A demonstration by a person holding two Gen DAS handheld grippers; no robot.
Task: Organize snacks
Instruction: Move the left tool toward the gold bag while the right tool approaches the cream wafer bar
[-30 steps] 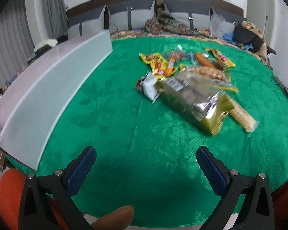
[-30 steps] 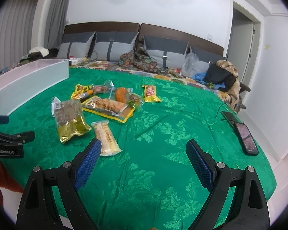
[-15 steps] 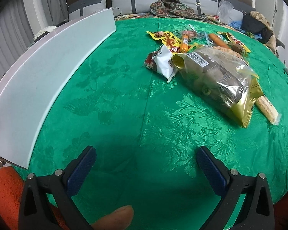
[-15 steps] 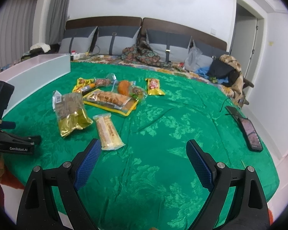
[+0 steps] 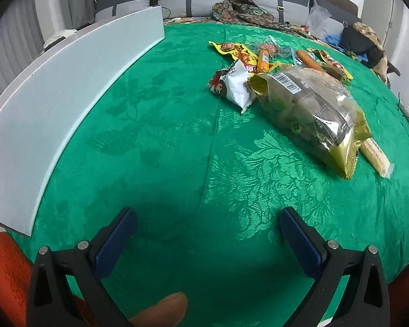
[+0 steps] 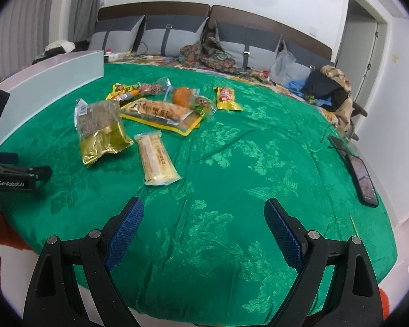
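Observation:
Several snack packets lie on a green cloth [image 5: 177,136]. A gold and clear bag [image 5: 313,111] [image 6: 101,130] lies nearest, with a white and brown packet [image 5: 234,84] at its left and a pale cracker pack [image 6: 156,158] [image 5: 375,155] at its right. Behind are a yellow-edged pack [image 6: 161,113], an orange sausage [image 5: 263,60], an orange bun [image 6: 181,95] and a yellow and red packet [image 6: 226,98]. My left gripper [image 5: 207,234] is open and empty, short of the bag. My right gripper [image 6: 204,229] is open and empty near the front edge.
A long white box [image 5: 54,92] [image 6: 49,81] stands along the cloth's left side. A dark phone [image 6: 364,174] lies at the right edge. Pillows [image 6: 155,35], clothes and bags [image 6: 327,87] lie at the back. The left gripper's body shows at the right wrist view's left edge [image 6: 11,174].
My left gripper has moved forward and lower toward the gold bag, which now looks larger. My right gripper has moved slightly forward. Both stayed open.

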